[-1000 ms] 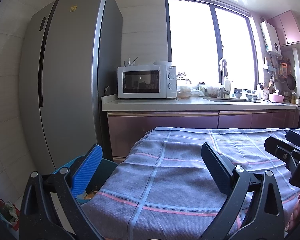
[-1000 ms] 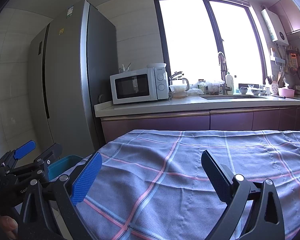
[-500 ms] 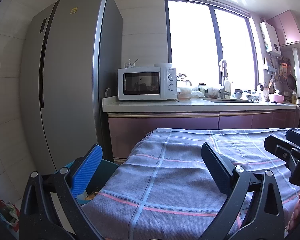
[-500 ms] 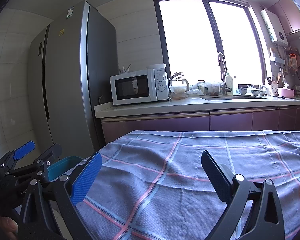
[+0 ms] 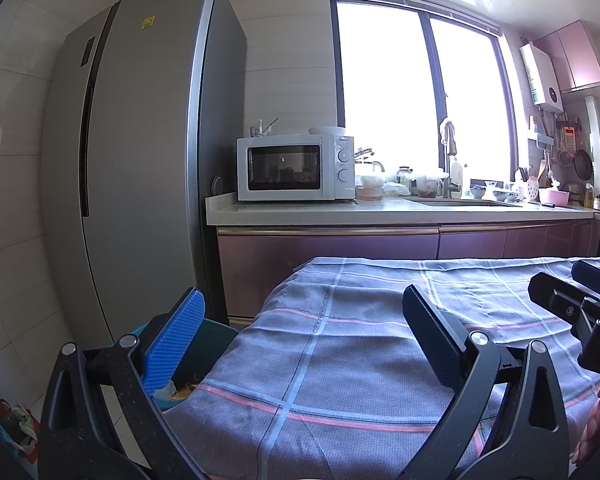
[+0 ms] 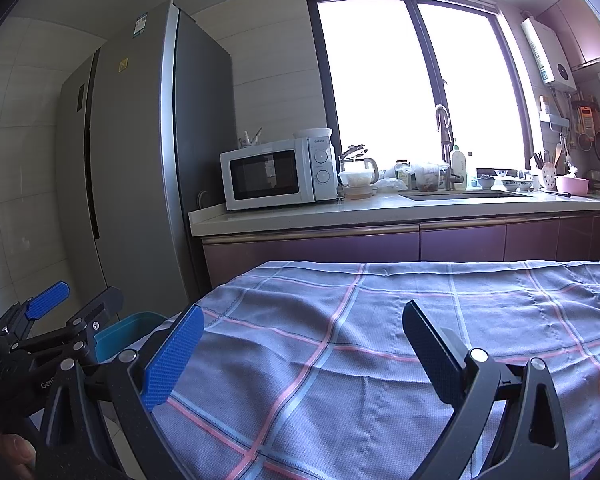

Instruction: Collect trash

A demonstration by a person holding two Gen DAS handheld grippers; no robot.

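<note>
No loose trash shows on the cloth in either view; the only trash we can find is scraps inside the teal bin, which sits on the floor off the table's left edge, at about 8 o'clock in the left view and 9 o'clock in the right view. What the scraps are we cannot tell; they are mostly hidden behind the left blue pad. Left gripper: jaws spread wide, nothing between them, hovering over the cloth's left end with one finger over the bin. Right gripper: jaws likewise spread and empty, over the middle of the cloth, with the left gripper visible at its 9 o'clock. We judge the visible tabletop done, or the next item out of frame, so the step in hand is a search. To do it well we would tip both cameras down and sweep the near edge of the table, which the fingers hide, and the floor at 7 o'clock in the left view, where a red and white bag lies by the wall. Keep jaws spread while searching; approach any find from above so the cloth is not pinched with it. Beyond, at 12 o'clock: counter, microwave, fridge at 10 o'clock.
</note>
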